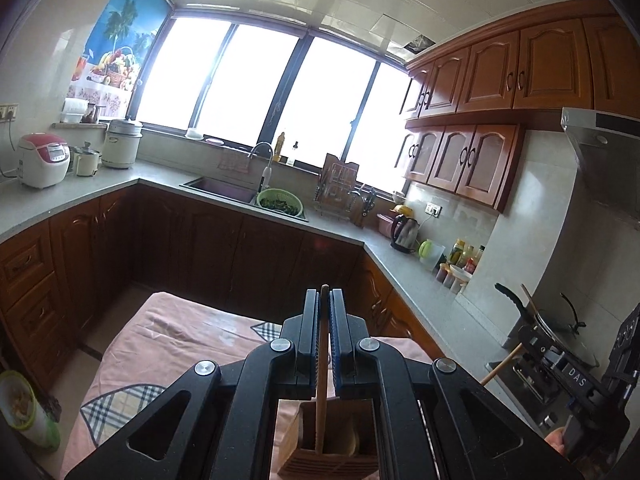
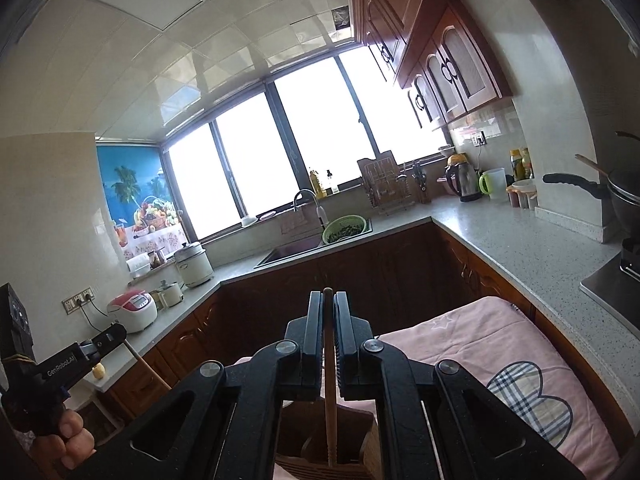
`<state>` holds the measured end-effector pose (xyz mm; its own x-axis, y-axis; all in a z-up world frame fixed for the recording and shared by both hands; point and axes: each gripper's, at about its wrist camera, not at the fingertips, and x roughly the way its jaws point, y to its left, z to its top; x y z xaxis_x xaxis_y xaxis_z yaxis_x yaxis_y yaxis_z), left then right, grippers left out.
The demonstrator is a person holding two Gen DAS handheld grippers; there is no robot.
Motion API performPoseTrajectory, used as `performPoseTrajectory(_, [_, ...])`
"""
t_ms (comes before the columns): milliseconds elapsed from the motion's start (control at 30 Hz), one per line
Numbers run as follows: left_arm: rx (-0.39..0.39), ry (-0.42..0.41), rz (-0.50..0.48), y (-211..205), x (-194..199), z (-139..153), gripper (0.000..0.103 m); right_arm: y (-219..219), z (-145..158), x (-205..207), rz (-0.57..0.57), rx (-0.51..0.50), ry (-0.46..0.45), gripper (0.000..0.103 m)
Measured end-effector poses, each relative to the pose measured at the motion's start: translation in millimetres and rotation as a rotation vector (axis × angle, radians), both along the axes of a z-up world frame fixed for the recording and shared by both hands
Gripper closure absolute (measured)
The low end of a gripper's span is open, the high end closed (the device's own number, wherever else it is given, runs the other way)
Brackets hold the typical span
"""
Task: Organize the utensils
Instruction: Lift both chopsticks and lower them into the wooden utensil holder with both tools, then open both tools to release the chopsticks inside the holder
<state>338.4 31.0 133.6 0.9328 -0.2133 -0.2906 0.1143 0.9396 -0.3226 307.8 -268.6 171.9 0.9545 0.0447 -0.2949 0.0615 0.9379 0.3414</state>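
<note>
My left gripper (image 1: 324, 294) is shut on a wooden utensil handle (image 1: 321, 380) that runs down into a wooden utensil holder (image 1: 320, 448) right below the fingers. My right gripper (image 2: 328, 296) is shut on another thin wooden utensil (image 2: 329, 400) whose lower end is inside the same holder (image 2: 320, 464). The holder stands on a table with a pink cloth (image 1: 168, 344). The right gripper shows at the right edge of the left wrist view (image 1: 532, 348); the left gripper shows at the left edge of the right wrist view (image 2: 108, 338).
A grey kitchen counter (image 1: 420, 272) wraps around the room with a sink (image 1: 224, 188), green colander (image 1: 280, 202), kettle (image 1: 404, 232), bottles, a rice cooker (image 1: 42, 160) and a wok on the stove (image 2: 616, 196). A white tub (image 1: 24, 408) stands left of the table.
</note>
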Motion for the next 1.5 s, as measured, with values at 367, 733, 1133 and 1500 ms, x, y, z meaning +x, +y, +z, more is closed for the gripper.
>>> performPoseTrajectory(367, [-0.061,0.129,0.059,-33,89,-82,0.100,-10,-79,46,-0.035,0.094,0.065,0.098])
performPoseTrajectory(733, [-0.024,0.157,0.054,-52,134,-92,0.099,-17,-114,54,-0.042,0.131,0.113,0.098])
performPoseTrajectory(1133, [-0.014,0.170,0.059,-24,104,-89,0.074,-23,-118,61,-0.029,0.171,0.167,0.091])
performPoseTrajectory(1500, [-0.001,0.171,0.084,-16,73,-87,0.023,-32,-113,36,-0.036,0.231,0.142,0.014])
